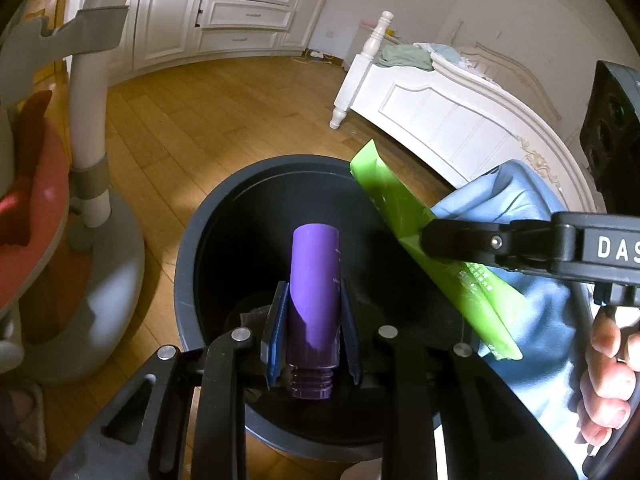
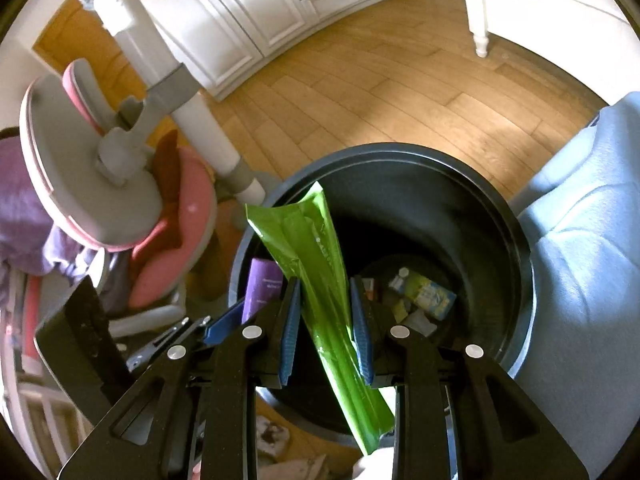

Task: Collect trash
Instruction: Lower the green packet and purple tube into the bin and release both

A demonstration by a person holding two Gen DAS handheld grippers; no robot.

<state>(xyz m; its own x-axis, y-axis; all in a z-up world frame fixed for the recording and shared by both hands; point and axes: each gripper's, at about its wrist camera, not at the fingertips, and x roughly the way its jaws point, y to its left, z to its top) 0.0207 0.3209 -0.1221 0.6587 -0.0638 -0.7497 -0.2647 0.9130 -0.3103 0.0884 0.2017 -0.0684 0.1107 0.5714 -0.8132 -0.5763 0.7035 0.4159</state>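
A wooden plank floor point(image 1: 224, 120) runs across the room, with a bright patch of light near its middle. White panelled cabinets with drawers point(image 1: 244, 4) line the far wall. A white bed with a carved footboard point(image 1: 452, 120) and turned post stands at the right, clothes heaped on it. At the left stands a pink and grey chair point(image 2: 120, 184) beside a white pole point(image 2: 192, 112).

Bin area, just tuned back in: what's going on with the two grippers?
A person is holding both grippers over the open dark bin. The left gripper is shut on a purple bottle, and the right gripper is shut on a green wrapper. Neither item has been dropped in yet. Other trash already lies at the bottom.
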